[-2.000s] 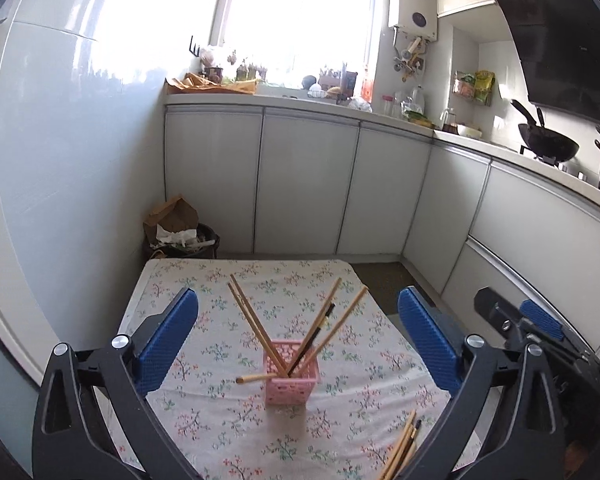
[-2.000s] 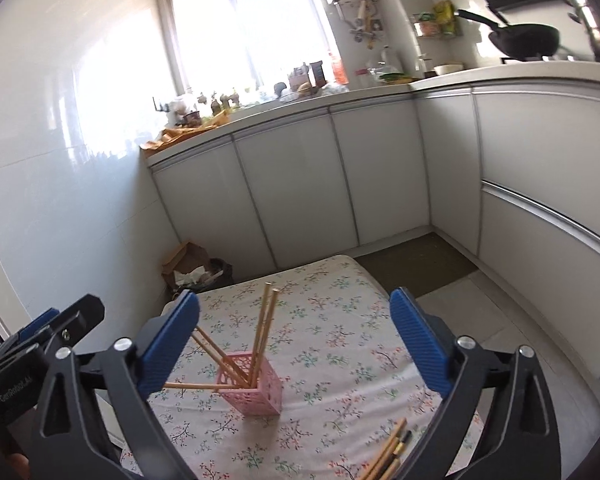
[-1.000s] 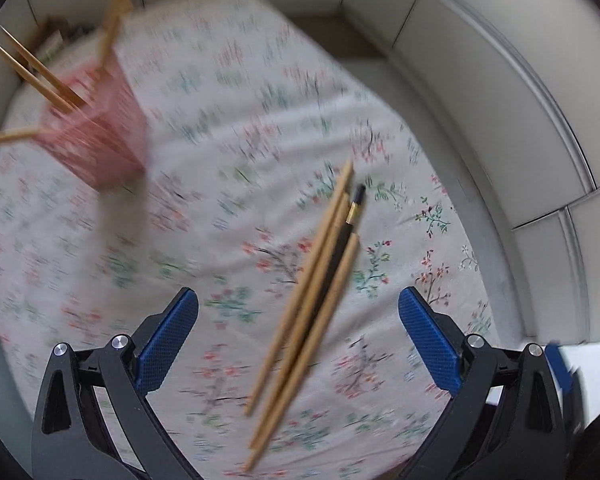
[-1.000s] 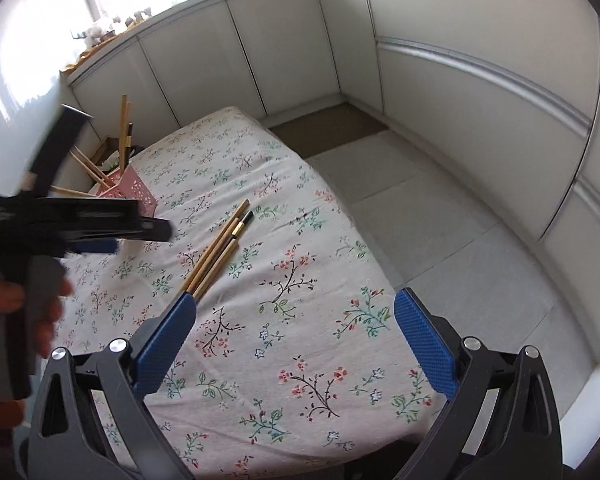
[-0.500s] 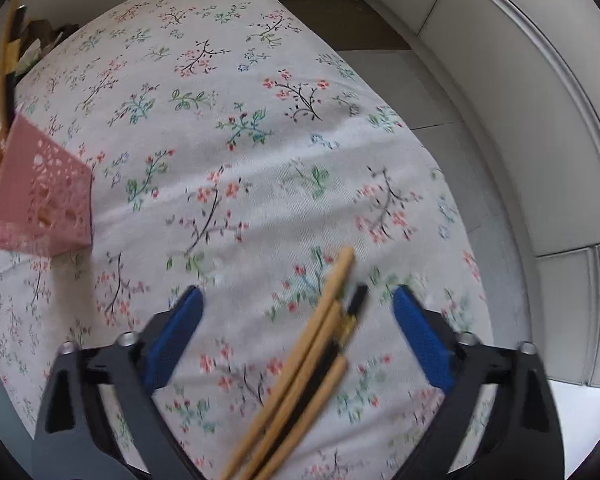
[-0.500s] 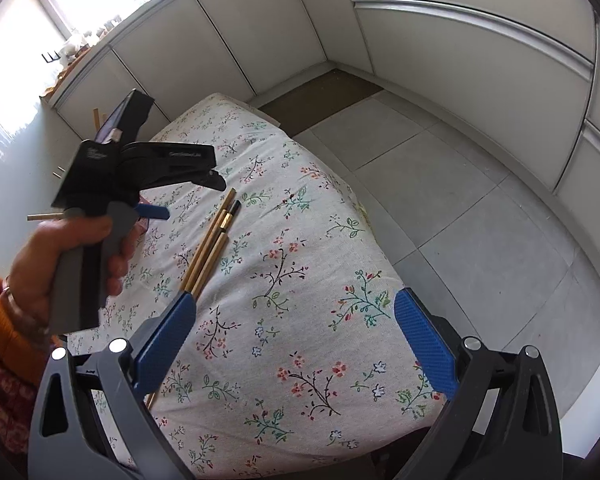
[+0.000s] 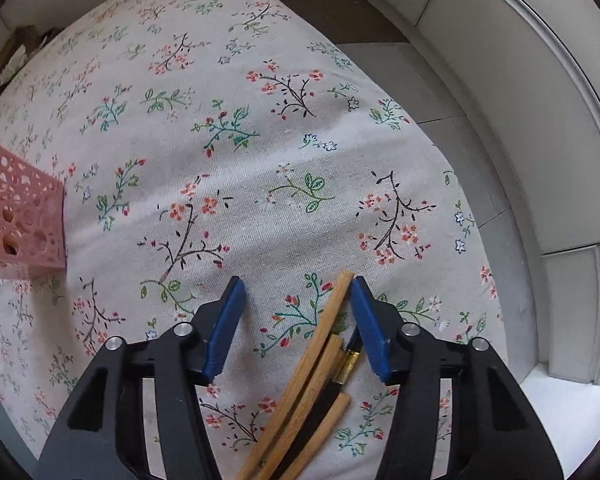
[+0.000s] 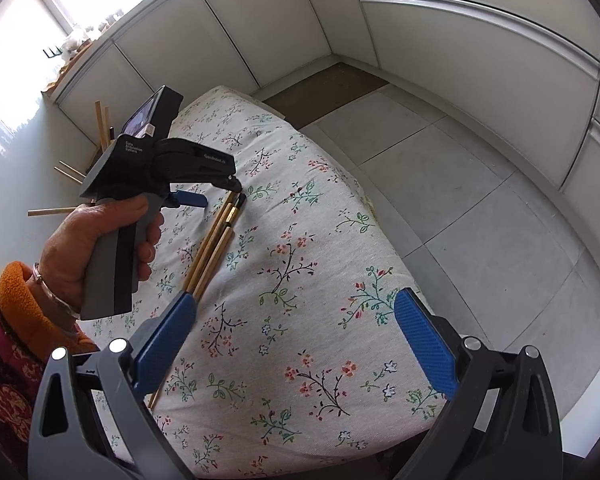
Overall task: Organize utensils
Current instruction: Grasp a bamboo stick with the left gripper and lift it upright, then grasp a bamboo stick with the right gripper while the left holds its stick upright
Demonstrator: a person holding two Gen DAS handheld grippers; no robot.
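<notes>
At nine o'clock the pink perforated plastic holder (image 7: 17, 220) is sitting on the floral tablecloth (image 7: 259, 160). The left gripper (image 7: 295, 322) is straddling the bundle of wooden chopsticks (image 7: 312, 380), jaws partly apart (one dark chopstick among them). The right gripper (image 8: 295, 338) is hovering with jaws wide apart.

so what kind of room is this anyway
Most likely a small home kitchen: white base cabinets under a cluttered counter by a bright window, a tiled floor, and a table with a floral tablecloth holding chopsticks.
</notes>
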